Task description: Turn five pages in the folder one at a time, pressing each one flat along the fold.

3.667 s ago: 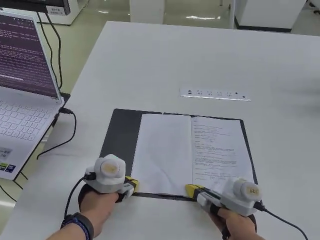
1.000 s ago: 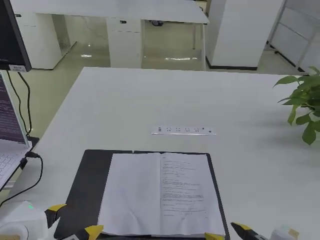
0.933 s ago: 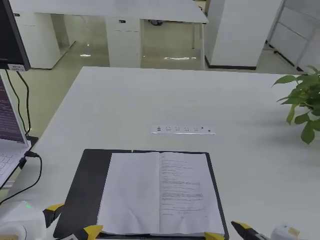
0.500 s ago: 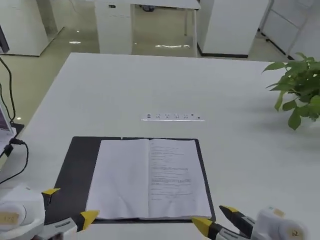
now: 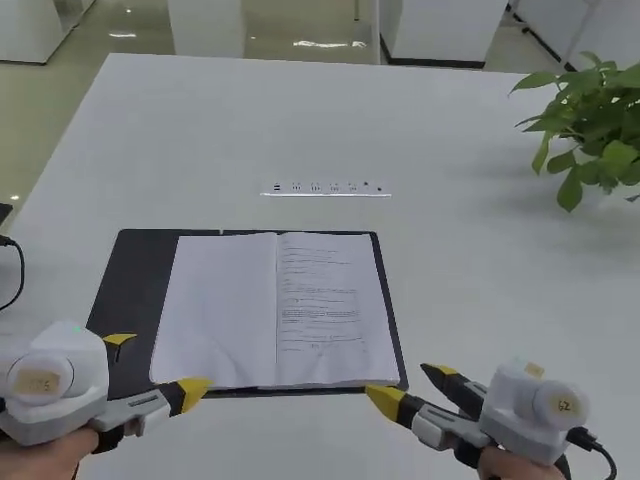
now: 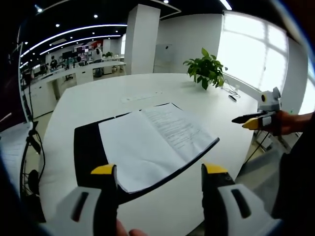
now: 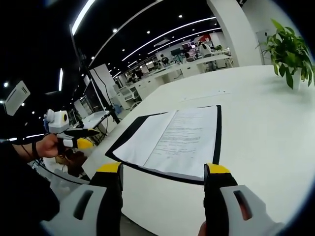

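A black folder (image 5: 125, 290) lies open and flat on the white table, a blank page (image 5: 215, 305) on its left and a printed page (image 5: 325, 305) on its right. My left gripper (image 5: 155, 365) hovers open off the folder's near left corner, holding nothing. My right gripper (image 5: 410, 385) hovers open off the near right corner, also holding nothing. In the left gripper view the folder (image 6: 88, 147) lies ahead of the open left gripper (image 6: 160, 169), with the other gripper (image 6: 251, 120) at right. In the right gripper view the folder (image 7: 217, 132) lies beyond the open right gripper (image 7: 162, 168).
A white power strip (image 5: 325, 189) is set into the table behind the folder. A potted green plant (image 5: 590, 110) stands at the far right. A black cable (image 5: 12, 275) trails at the left edge. The table's near edge runs just below both grippers.
The head camera has tilted and swung right, so the laptop has left the picture. Both grippers were closed down at the folder's near edge; now both are open and lifted off it.
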Action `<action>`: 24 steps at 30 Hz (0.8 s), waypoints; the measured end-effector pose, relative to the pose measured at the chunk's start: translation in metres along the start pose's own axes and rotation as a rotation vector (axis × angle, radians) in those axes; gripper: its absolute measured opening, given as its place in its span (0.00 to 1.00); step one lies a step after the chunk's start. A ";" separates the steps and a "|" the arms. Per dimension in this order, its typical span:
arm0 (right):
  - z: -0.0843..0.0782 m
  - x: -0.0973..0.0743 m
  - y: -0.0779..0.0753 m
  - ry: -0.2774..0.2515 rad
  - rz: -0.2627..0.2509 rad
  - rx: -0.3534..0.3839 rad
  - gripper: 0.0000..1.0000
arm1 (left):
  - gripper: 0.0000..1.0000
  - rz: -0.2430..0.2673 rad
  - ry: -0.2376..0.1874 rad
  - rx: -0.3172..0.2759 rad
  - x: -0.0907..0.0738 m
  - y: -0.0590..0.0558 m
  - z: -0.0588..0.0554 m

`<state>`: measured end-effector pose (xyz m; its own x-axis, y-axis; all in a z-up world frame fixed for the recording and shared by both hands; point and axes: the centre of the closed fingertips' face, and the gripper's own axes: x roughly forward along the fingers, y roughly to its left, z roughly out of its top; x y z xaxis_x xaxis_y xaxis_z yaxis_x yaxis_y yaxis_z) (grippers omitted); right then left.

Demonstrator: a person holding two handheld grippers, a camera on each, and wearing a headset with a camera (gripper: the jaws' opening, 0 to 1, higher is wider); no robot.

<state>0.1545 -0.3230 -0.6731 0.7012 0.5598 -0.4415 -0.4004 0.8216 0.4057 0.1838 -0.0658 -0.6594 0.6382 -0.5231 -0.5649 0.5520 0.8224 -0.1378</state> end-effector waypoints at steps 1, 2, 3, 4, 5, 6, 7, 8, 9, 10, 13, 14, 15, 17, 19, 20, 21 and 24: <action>-0.001 0.000 -0.001 -0.002 -0.002 0.006 0.65 | 0.69 -0.005 0.004 0.004 0.001 -0.002 -0.001; -0.001 -0.001 -0.002 -0.001 -0.001 0.008 0.66 | 0.69 -0.013 0.012 0.010 0.003 -0.004 -0.002; -0.003 -0.001 -0.002 0.002 -0.002 0.009 0.66 | 0.69 -0.017 0.018 0.015 0.005 -0.006 -0.002; -0.005 -0.001 -0.002 0.011 -0.003 0.009 0.66 | 0.69 -0.021 0.021 0.019 0.007 -0.006 -0.002; -0.006 -0.001 -0.002 0.016 -0.003 0.010 0.66 | 0.69 -0.027 0.023 0.021 0.010 -0.007 -0.002; -0.008 -0.002 -0.002 0.021 -0.004 0.011 0.66 | 0.69 -0.030 0.023 0.021 0.011 -0.008 -0.001; -0.008 -0.002 -0.003 0.023 -0.004 0.012 0.67 | 0.69 -0.036 0.024 0.021 0.013 -0.010 0.001; -0.009 -0.002 -0.003 0.025 -0.003 0.013 0.67 | 0.69 -0.040 0.026 0.021 0.015 -0.012 0.001; -0.010 -0.003 -0.003 0.026 -0.002 0.014 0.67 | 0.69 -0.047 0.032 0.023 0.018 -0.015 0.001; -0.010 -0.003 -0.003 0.027 -0.002 0.016 0.67 | 0.69 -0.051 0.038 0.025 0.021 -0.016 0.001; -0.011 -0.003 -0.004 0.030 -0.001 0.018 0.67 | 0.69 -0.075 0.051 0.037 0.030 -0.024 0.002; -0.011 -0.003 -0.004 0.032 0.000 0.017 0.67 | 0.69 -0.083 0.055 0.040 0.033 -0.026 0.002; -0.012 -0.003 -0.004 0.034 0.002 0.014 0.67 | 0.69 -0.090 0.058 0.043 0.035 -0.028 0.003; -0.013 -0.002 -0.004 0.040 0.003 0.012 0.68 | 0.69 -0.101 0.063 0.048 0.041 -0.033 0.005; -0.014 -0.002 -0.006 0.043 0.003 0.015 0.68 | 0.68 -0.116 0.063 0.054 0.048 -0.039 0.008; -0.015 -0.002 -0.007 0.043 0.003 0.016 0.68 | 0.68 -0.126 0.063 0.058 0.053 -0.043 0.011; -0.015 -0.002 -0.007 0.045 0.002 0.017 0.68 | 0.68 -0.132 0.064 0.062 0.055 -0.046 0.012; -0.016 -0.002 -0.009 0.046 0.002 0.020 0.68 | 0.68 -0.149 0.062 0.069 0.064 -0.052 0.017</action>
<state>0.1476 -0.3294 -0.6883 0.6724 0.5665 -0.4764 -0.3900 0.8182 0.4225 0.2052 -0.1461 -0.6749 0.5132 -0.6214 -0.5920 0.6748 0.7184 -0.1691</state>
